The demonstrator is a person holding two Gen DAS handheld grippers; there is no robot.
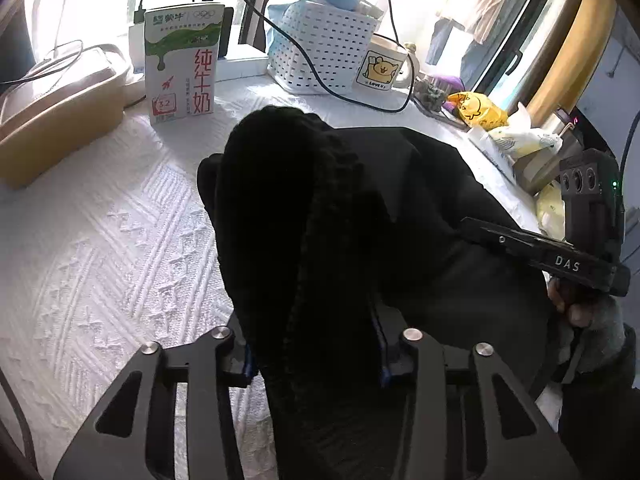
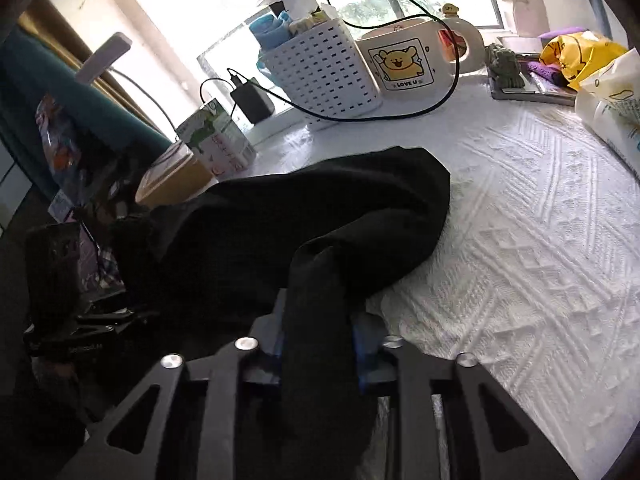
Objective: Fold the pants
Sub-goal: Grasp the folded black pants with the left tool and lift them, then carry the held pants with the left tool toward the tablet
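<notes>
Your left tongs point(image 1: 314, 360) are closed down on a thick bunch of the black pants point(image 1: 360, 208), and your right tongs point(image 2: 318, 350) are pinched on another fold of the same pants point(image 2: 320, 216). The garment hangs as one dark hump between and ahead of both tongs, with its far end lying on the white textured cloth that covers the counter point(image 1: 100, 240).

The main risk, as I judge it, is the clutter just beyond the tongs. Swing the cloth forward too far and you could tip the milk carton point(image 1: 182, 64) ahead-left of the left tongs, or snag the black cable point(image 2: 400, 112) that loops across the counter ahead of the right tongs. A snagged cable could drag the mug point(image 2: 400, 60) or the white basket point(image 2: 320, 76). The grips are also bunched rather than on clean edges, so the fold may come out lumpy, or a layer may slip free if you pull the tongs apart hard.

By count: one pair of pants, two tongs, one milk carton, one white basket, one bear mug, one yellow snack bag point(image 1: 476, 110) ahead-right of the left tongs, one tan lidded box point(image 1: 52, 120) far left.
</notes>
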